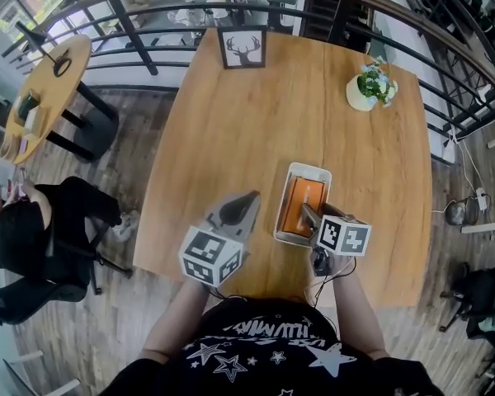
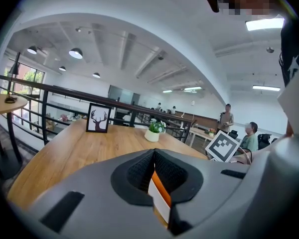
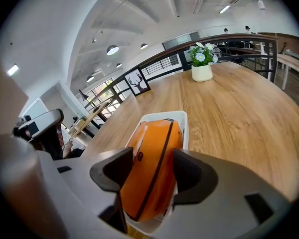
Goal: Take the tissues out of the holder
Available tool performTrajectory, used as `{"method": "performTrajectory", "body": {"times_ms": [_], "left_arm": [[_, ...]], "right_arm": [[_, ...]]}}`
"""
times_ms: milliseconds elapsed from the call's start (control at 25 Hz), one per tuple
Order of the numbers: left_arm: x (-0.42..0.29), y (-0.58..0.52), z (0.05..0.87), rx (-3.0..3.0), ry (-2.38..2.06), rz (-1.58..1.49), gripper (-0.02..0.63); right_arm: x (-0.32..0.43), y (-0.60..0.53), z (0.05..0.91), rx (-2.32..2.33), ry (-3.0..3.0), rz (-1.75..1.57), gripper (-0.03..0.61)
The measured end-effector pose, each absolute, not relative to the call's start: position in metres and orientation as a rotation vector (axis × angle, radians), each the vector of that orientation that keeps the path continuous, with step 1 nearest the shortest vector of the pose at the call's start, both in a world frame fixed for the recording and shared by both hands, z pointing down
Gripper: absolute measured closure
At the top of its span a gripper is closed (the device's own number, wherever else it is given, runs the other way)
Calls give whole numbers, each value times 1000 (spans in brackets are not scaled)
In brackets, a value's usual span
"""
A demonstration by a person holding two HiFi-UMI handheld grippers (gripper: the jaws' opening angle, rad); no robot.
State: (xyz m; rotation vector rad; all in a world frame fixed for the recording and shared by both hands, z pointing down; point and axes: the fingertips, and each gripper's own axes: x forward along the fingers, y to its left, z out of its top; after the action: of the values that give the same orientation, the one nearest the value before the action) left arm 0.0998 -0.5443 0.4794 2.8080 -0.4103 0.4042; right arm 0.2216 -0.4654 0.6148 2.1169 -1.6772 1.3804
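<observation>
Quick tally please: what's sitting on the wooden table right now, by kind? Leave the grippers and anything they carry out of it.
White holder: 1
Orange tissue pack, lying in the holder: 1
Deer picture frame: 1
Potted plant: 1
Total: 4

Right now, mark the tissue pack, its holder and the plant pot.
tissue pack point(image 3: 154, 158), right gripper view, orange top face.
holder point(image 3: 162, 115), right gripper view, white far rim.
plant pot point(image 1: 357, 99), head view, white side.

No legible text or labels
</observation>
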Motion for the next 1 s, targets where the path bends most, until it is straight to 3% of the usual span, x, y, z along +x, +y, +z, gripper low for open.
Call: {"method": "performTrajectory", "body": {"times_ms": [560, 1000], "left_arm": [[112, -543, 487, 2806, -365, 427, 600], [101, -535, 480, 2804, -368, 435, 601]], "right_arm": [[221, -473, 629, 2070, -1587, 1262, 365], [224, -461, 617, 2155, -1592, 1373, 460]]}}
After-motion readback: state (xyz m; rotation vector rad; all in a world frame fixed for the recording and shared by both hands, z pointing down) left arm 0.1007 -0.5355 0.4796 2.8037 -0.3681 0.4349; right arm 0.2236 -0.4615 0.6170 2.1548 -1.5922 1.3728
